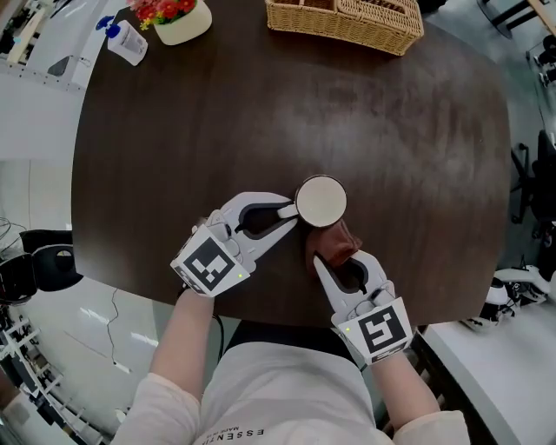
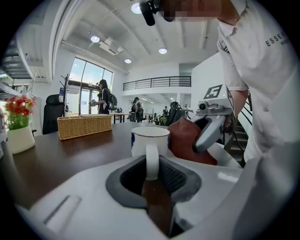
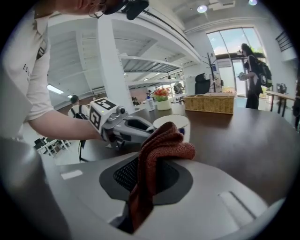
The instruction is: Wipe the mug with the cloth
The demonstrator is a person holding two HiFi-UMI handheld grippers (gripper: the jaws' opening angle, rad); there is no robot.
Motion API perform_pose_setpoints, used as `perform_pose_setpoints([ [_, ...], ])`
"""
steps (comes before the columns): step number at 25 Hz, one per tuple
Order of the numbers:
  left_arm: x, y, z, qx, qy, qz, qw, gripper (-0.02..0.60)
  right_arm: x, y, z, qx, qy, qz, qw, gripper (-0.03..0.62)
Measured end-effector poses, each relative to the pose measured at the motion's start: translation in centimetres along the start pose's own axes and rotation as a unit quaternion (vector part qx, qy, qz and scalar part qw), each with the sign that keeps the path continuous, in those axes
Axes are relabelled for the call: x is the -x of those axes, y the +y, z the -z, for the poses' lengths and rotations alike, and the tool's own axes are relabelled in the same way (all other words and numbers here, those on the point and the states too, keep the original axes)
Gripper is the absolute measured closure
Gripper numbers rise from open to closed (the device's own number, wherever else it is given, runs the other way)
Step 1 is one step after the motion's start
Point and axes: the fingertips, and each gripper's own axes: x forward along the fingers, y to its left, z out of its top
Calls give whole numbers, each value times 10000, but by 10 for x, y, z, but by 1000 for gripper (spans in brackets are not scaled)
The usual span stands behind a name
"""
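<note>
Carrying everything: dark worktop (image 1: pixel 391 130), with a wicker basket (image 1: pixel 347 22) at its far edge.
Left tongs (image 1: pixel 291 213): closed on the handle of the mug (image 1: pixel 321 201).
Right tongs (image 1: pixel 341 261): pinching the cloth (image 1: pixel 337 242).
Mug: white, upright on the worktop, near its front edge.
Cloth: rust-red, bunched just beside the mug's side.

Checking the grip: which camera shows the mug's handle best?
The left gripper view: the mug faces the camera, its handle upright between the left tool's jaws. The head view shows only the rim from above; in the right gripper view the cloth hides most of the mug.
</note>
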Motion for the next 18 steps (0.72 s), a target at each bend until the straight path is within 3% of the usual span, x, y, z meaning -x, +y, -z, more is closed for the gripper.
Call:
perform_pose_setpoints([
  [4,3,-2,2,-29,29,106,9999,509,-23,33,4,364,193,-529,9977,514],
  [8,6,-3,4,-55,26,166,9998,509,-42,32,3,442,202,-599,9970,514],
  [13,8,-4,7,-60,-12,258,9996,509,-43,14,12,13,257,-469,9986,514],
  [18,11,-6,6,-34,-59,336,9994,509,-30,-10,20,26,338,-80,9994,510],
])
